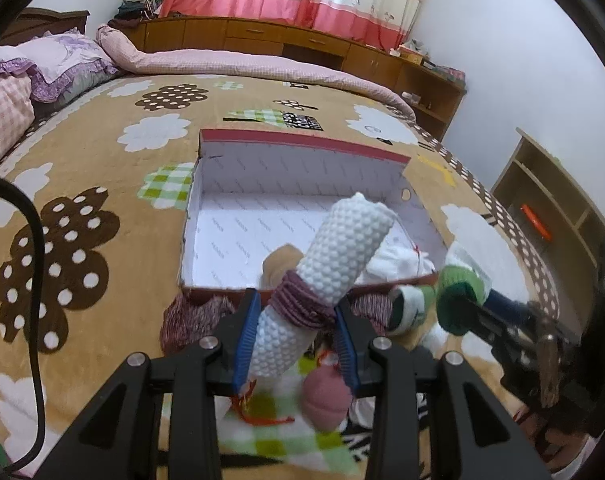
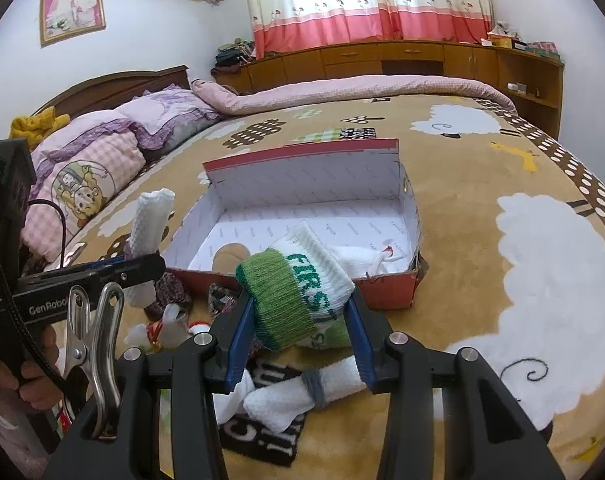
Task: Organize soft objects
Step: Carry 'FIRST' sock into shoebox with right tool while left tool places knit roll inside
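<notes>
Left tool (image 1: 296, 334) pinched a white bumpy sock roll (image 1: 334, 264) banded maroon, right tool (image 2: 298, 334) pinched a green-cuffed "FIRST" sock bundle (image 2: 302, 296), both before the red box (image 2: 386, 290) on the bed (image 2: 482, 184).

Box (image 2: 386, 284) on bed (image 2: 482, 168), socks (image 2: 358, 258) inside.

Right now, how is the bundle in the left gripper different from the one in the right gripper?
The white bumpy roll in the left gripper is long and slim; the green-and-white sock bundle in the right gripper is short and fat. The roll is plain white with a maroon band round its middle; the sock bundle has a green cuff and green lettering. Both are clamped between blue pads in front of the open box.
</notes>
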Demonstrator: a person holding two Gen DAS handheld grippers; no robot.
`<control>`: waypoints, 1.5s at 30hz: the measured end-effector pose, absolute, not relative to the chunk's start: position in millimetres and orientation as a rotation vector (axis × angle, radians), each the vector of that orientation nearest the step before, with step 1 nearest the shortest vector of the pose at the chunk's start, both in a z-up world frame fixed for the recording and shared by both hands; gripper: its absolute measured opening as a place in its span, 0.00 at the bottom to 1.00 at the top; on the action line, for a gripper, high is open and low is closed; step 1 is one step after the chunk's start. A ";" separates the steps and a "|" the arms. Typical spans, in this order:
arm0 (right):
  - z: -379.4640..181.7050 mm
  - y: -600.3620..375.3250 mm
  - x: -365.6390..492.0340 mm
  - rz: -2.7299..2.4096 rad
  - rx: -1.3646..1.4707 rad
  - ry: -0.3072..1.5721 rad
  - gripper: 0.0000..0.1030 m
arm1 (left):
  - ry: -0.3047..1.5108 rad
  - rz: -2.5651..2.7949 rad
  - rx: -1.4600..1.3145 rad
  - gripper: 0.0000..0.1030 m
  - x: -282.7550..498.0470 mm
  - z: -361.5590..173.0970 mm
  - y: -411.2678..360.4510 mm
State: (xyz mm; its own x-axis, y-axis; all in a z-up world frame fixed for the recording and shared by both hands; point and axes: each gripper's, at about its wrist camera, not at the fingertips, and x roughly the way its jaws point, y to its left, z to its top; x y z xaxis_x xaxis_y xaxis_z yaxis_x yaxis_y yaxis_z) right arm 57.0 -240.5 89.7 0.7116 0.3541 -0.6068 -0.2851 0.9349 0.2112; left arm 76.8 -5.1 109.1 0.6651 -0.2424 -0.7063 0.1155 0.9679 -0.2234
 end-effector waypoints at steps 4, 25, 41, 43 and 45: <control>90.8 -242.2 66.6 0.346 0.115 0.691 0.43 | 0.829 -0.200 -0.184 0.36 90.2 107.6 -4.5; 85.9 -250.4 96.3 0.279 0.091 0.681 0.43 | 0.847 -0.137 -0.152 0.36 137.2 75.5 -4.2; 77.3 -241.2 123.3 0.271 0.023 0.704 0.44 | 0.860 -0.093 -0.104 0.39 151.7 69.4 -8.4; 75.6 -239.4 122.5 0.288 0.010 0.699 0.45 | 0.866 -0.084 -0.098 0.46 153.7 67.9 -8.5; 73.3 -236.4 119.9 0.294 -0.014 0.691 0.49 | 0.869 -0.090 -0.101 0.51 154.1 66.6 -8.2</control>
State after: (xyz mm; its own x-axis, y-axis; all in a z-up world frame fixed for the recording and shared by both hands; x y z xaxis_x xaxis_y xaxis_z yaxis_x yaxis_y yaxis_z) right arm 119.9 -236.4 73.3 0.7309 0.2624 -0.6300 -0.2718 0.9587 0.0840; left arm 154.1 -8.2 66.6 0.6421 -0.1202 -0.7571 0.0375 0.9914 -0.1256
